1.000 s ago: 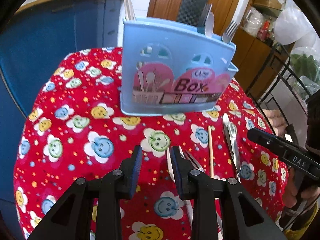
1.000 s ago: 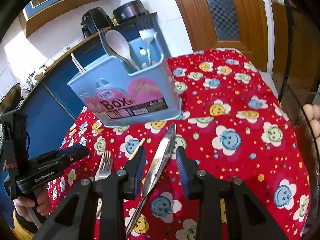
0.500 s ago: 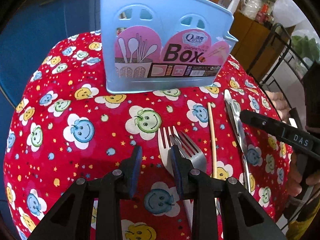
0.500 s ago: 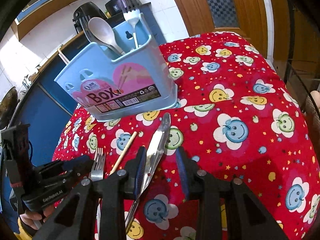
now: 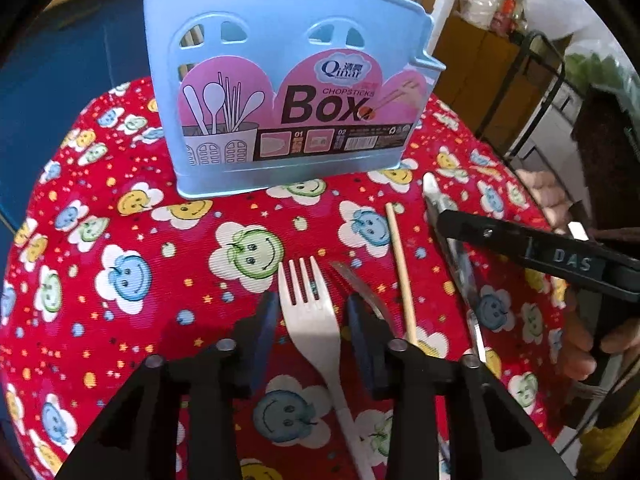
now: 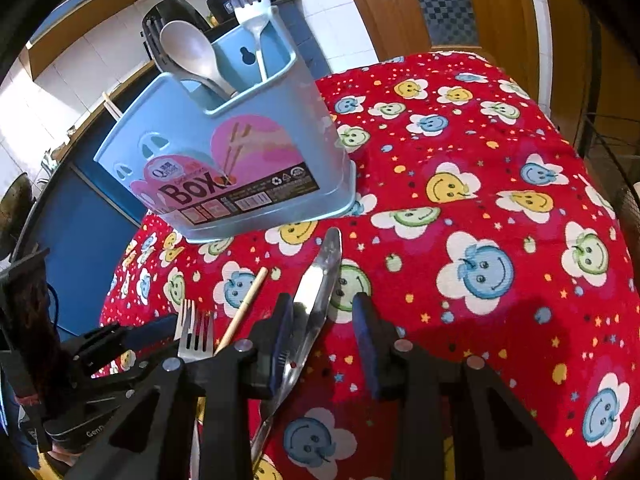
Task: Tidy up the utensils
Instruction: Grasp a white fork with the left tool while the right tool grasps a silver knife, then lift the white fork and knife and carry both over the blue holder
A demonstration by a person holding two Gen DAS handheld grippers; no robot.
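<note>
A light blue utensil box (image 5: 288,80) stands at the far side of the red flowered cloth (image 5: 120,280); it holds a grey spoon (image 6: 188,52), a white fork (image 6: 248,0) and chopsticks. My left gripper (image 5: 311,304) hangs open low over the cloth, with a white plastic fork (image 5: 308,320) lying between its jaws, untouched. A metal fork (image 5: 356,280) and one chopstick (image 5: 400,272) lie just right of it. My right gripper (image 6: 322,308) is open over a long steel utensil (image 6: 320,276), a knife or tongs, which lies close to its left finger.
A dark blue cabinet (image 5: 60,80) stands behind the table on the left. A wooden door (image 6: 460,4) and a black metal rack (image 5: 540,80) are on the right. A hand (image 5: 580,344) holds the right gripper. The cloth's right side (image 6: 500,220) bears nothing.
Both grippers sank toward the cloth and moved forward toward the box. The white fork now lies between the left jaws; the steel utensil sits deeper between the right jaws. Jaw widths are unchanged.
</note>
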